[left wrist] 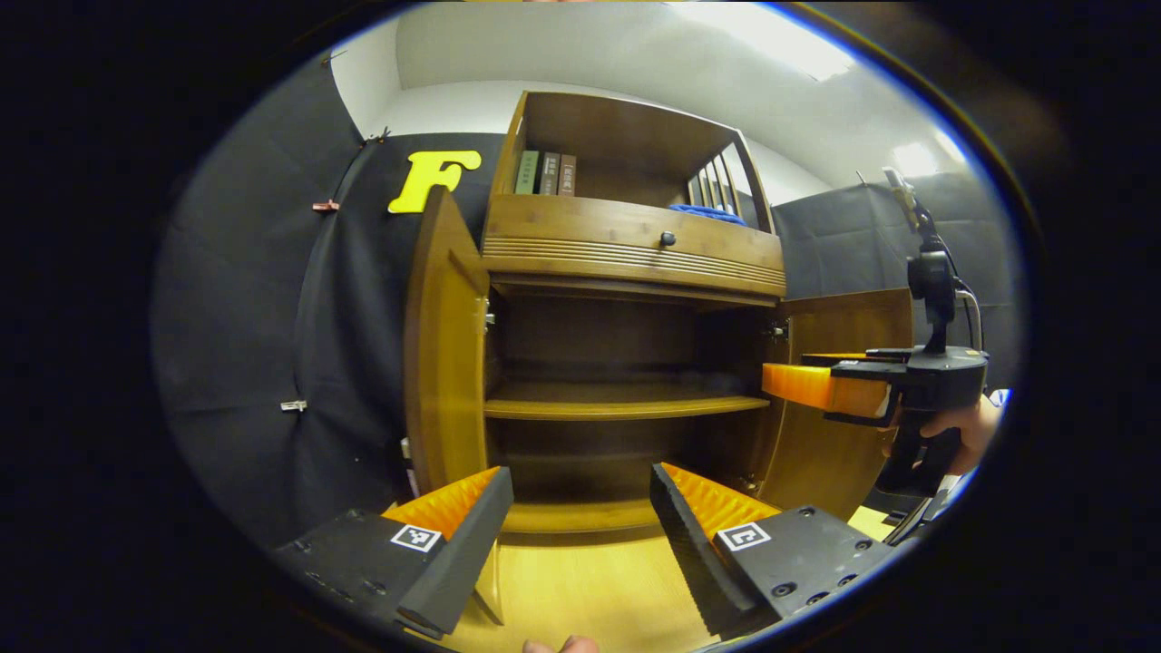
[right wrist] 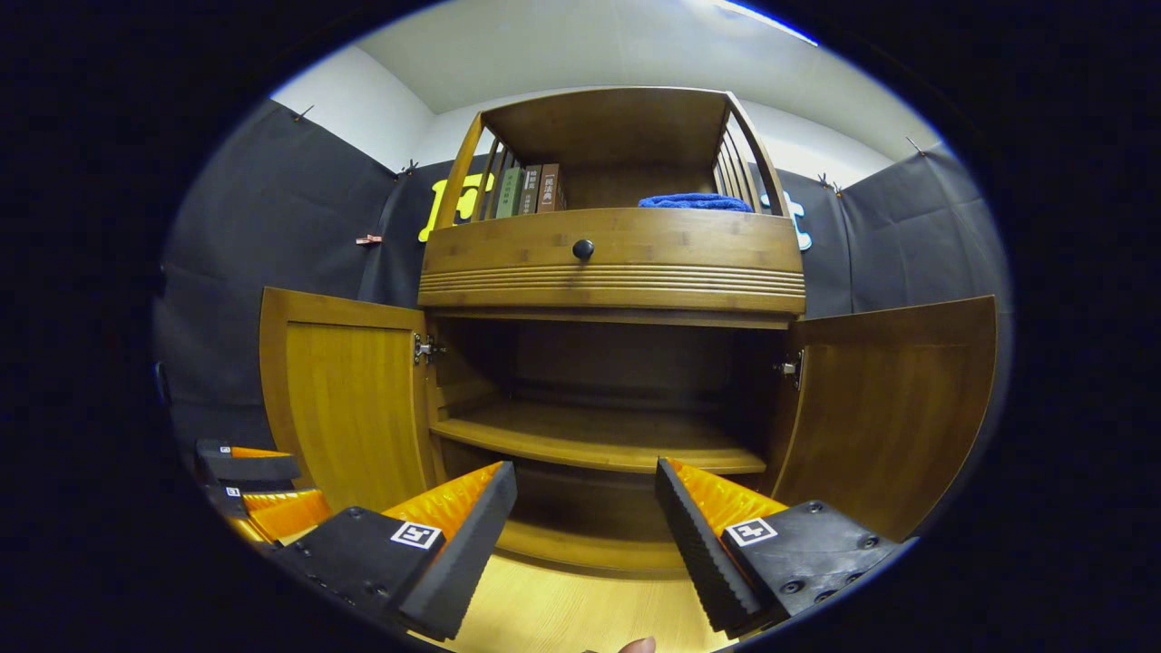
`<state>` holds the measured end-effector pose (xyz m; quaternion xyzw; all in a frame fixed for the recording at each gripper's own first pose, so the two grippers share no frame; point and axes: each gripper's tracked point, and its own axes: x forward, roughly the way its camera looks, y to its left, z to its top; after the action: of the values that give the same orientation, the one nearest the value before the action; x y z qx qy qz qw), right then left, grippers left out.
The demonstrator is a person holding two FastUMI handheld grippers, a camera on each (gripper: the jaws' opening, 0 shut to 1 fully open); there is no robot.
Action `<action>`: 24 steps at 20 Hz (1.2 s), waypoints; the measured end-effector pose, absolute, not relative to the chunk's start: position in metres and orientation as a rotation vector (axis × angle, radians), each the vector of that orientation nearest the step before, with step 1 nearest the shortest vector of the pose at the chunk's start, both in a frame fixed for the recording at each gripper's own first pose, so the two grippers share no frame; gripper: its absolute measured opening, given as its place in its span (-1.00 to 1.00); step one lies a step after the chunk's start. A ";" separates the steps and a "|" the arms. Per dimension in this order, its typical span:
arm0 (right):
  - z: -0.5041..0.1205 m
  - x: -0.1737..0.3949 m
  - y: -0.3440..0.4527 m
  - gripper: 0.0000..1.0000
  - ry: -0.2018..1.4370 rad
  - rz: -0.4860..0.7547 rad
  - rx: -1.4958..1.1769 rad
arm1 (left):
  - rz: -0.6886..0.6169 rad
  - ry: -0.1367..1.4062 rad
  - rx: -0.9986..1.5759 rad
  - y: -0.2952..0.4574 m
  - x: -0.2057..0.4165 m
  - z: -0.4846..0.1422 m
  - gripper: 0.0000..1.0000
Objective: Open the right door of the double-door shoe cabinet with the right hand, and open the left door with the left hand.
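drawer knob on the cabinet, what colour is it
Black, a small round drawer knob against the brown wood; it shows best in the right gripper view.

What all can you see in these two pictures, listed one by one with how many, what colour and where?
brown wooden shoe cabinet: one, brown, centre, against the black cloth wall.
left door: one, brown wood, swung open.
right door: one, brown wood, swung open.
drawer with a round black knob: one, brown, above the open compartment.
inner shelf: one, brown, bare, inside the compartment.
upright books: about three, green and brown, top shelf, left.
folded blue cloth: one, blue, top shelf, right.
light wooden floor: one, pale, in front.
left gripper: one, black with orange fingers, open.
right gripper: one, black with orange fingers, open.
hand: one, holding the right gripper's handle.
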<state>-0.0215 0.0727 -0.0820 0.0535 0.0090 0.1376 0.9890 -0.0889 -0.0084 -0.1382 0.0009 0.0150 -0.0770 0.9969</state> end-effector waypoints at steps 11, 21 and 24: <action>-0.084 -0.024 0.066 0.96 0.015 0.260 0.109 | -0.183 0.048 0.009 -0.036 -0.069 -0.139 0.89; -0.084 -0.024 0.066 0.96 0.015 0.256 0.109 | -0.189 0.048 0.009 -0.044 -0.066 -0.138 0.89; -0.083 -0.024 0.066 0.96 0.013 0.255 0.106 | -0.182 0.051 0.004 -0.042 -0.066 -0.139 0.89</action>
<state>-0.0244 0.0662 -0.0828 0.0526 0.0065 0.1271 0.9905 -0.0663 -0.0416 -0.1394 0.0020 0.0253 -0.0907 0.9956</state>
